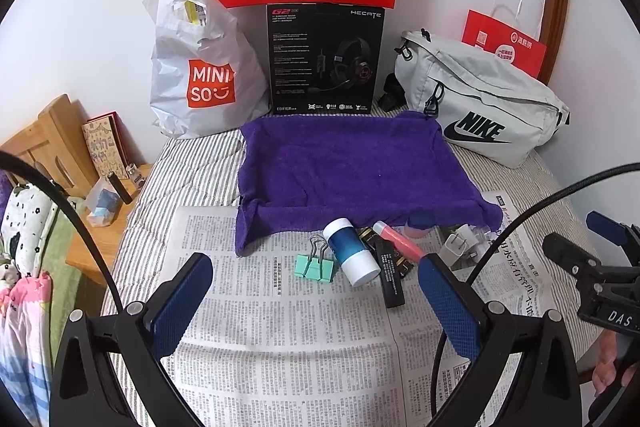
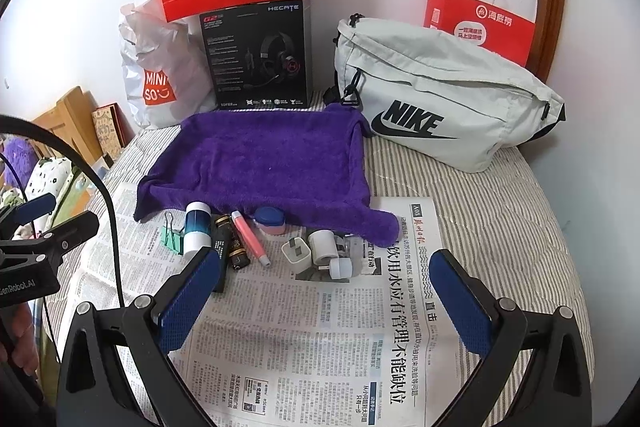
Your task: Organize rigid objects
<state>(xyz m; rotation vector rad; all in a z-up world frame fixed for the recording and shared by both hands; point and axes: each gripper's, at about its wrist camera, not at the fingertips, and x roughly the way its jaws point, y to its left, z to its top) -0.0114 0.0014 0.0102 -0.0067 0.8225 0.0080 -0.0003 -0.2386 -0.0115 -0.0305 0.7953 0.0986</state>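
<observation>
Nothing looks sorted yet: the purple towel (image 2: pixel 256 163) is lying bare at centre frame, while the small items are sitting in a row along its lower edge on the newspaper (image 2: pixel 320 339) — binder clip (image 1: pixel 315 266), blue-and-white bottle (image 1: pixel 351 251), pink tube (image 2: pixel 250 237), white chargers (image 2: pixel 316 251), perhaps a battery too. The left gripper (image 1: pixel 316 303) and right gripper (image 2: pixel 324 301) are both hovering wide apart, holding and touching nothing.

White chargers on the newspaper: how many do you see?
3, clustered just right of the pink tube: flat-faced one at left, one behind it, smallest in front. The purple towel might hide more.
</observation>
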